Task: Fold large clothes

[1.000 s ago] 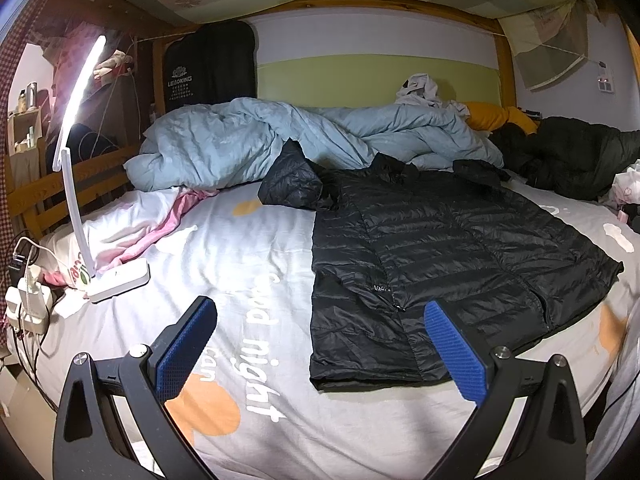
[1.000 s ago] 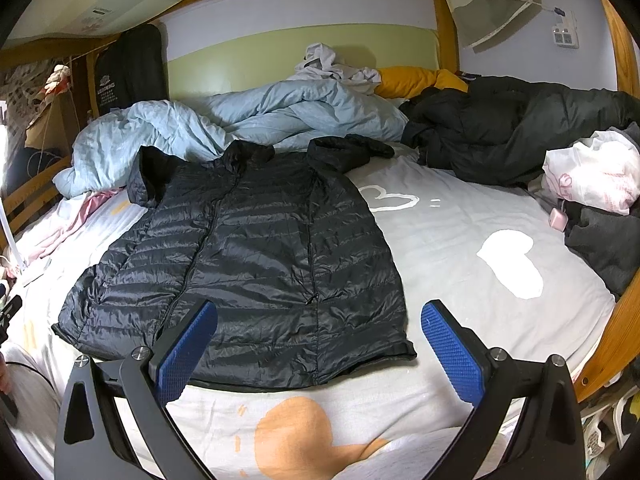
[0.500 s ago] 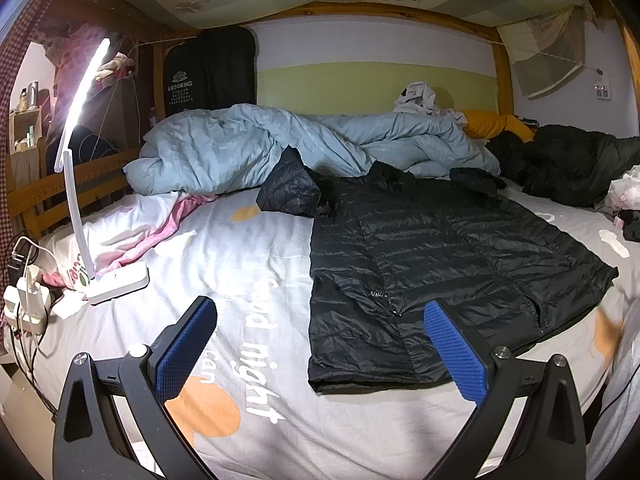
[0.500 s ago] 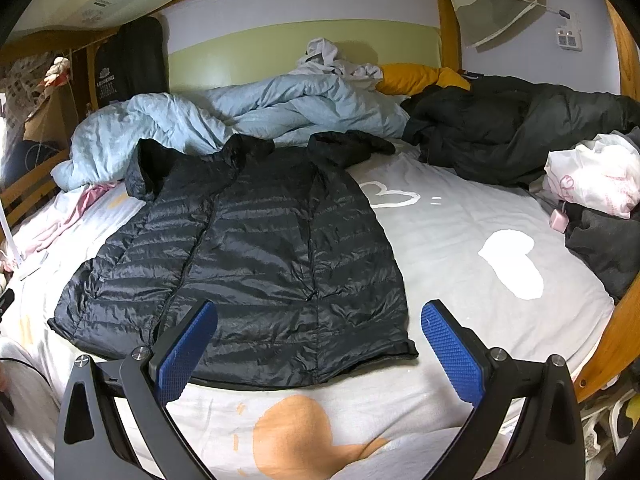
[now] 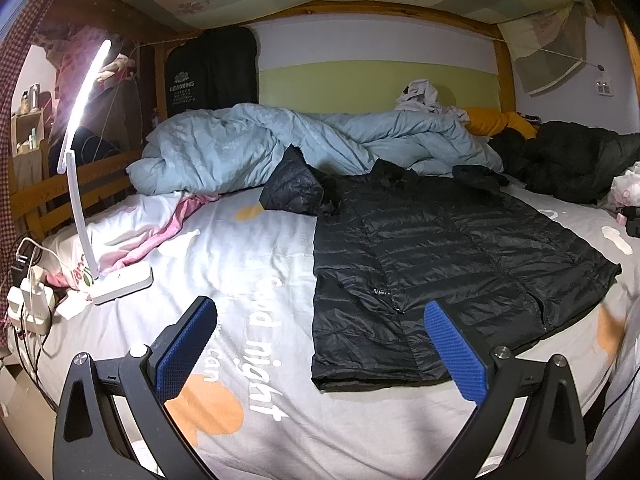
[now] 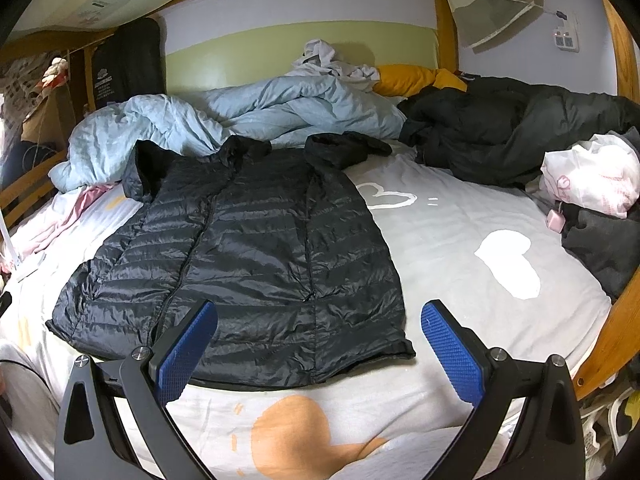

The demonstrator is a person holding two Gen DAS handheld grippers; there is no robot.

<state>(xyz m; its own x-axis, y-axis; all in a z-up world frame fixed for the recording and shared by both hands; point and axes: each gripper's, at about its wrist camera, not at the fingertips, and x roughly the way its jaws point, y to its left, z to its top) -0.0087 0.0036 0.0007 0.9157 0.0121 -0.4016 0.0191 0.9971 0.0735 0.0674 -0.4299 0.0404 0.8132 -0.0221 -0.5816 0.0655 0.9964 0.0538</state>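
You are holding your left gripper (image 5: 320,344) and right gripper (image 6: 318,344) wide open over the bed sheet (image 6: 460,240). The black puffy jacket (image 6: 248,260) is lying flat just ahead of both, with a blue blanket (image 5: 248,148) bunching up behind it.

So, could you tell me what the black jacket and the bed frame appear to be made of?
The black jacket looks like thin, glossy synthetic shell over padding: stitched horizontal quilting, sheen on the ridges. The bed frame looks like varnished wood, orange-brown with visible grain, though the view is too coarse to be sure.
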